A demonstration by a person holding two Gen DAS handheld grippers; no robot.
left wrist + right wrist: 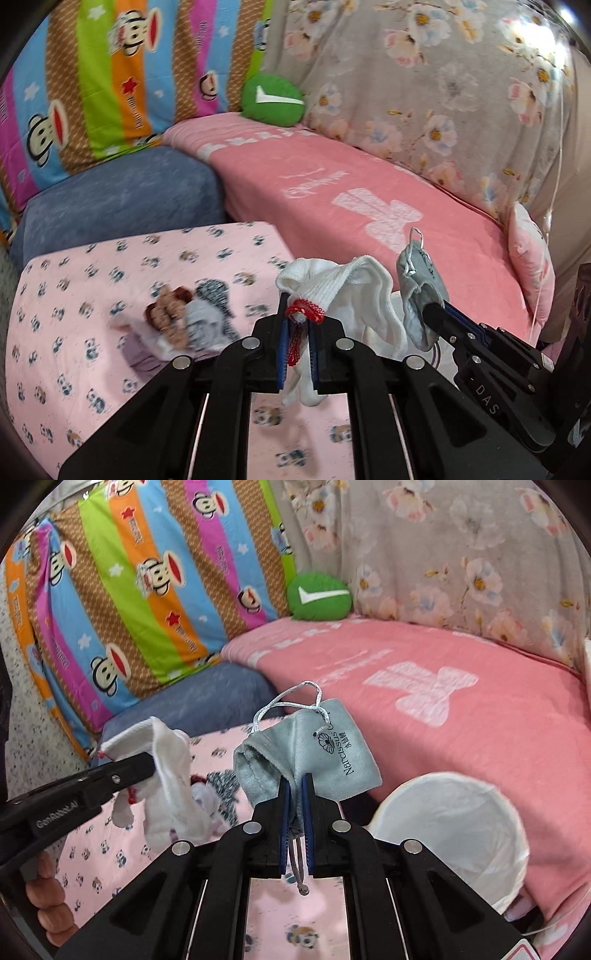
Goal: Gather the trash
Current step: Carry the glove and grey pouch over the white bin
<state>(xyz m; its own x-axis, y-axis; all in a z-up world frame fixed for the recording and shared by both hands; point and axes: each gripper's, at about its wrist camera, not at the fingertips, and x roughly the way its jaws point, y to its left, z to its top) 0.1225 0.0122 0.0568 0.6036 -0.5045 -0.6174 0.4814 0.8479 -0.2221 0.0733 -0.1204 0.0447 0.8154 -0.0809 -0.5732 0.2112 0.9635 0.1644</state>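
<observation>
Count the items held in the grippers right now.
2. A white sock is clamped in the left gripper; a grey drawstring pouch is clamped in the right gripper. More items lie in a blurred pile below.

— What sort of place was it?
— A home, a living or sleeping corner. A sofa-like seat lay under a pink blanket (461, 716), with a floral throw (424, 92) over its back.
— Anything else?
— A cartoon-monkey quilt (140, 590), a green cushion (272, 96) and a panda-print sheet (92, 295)
</observation>
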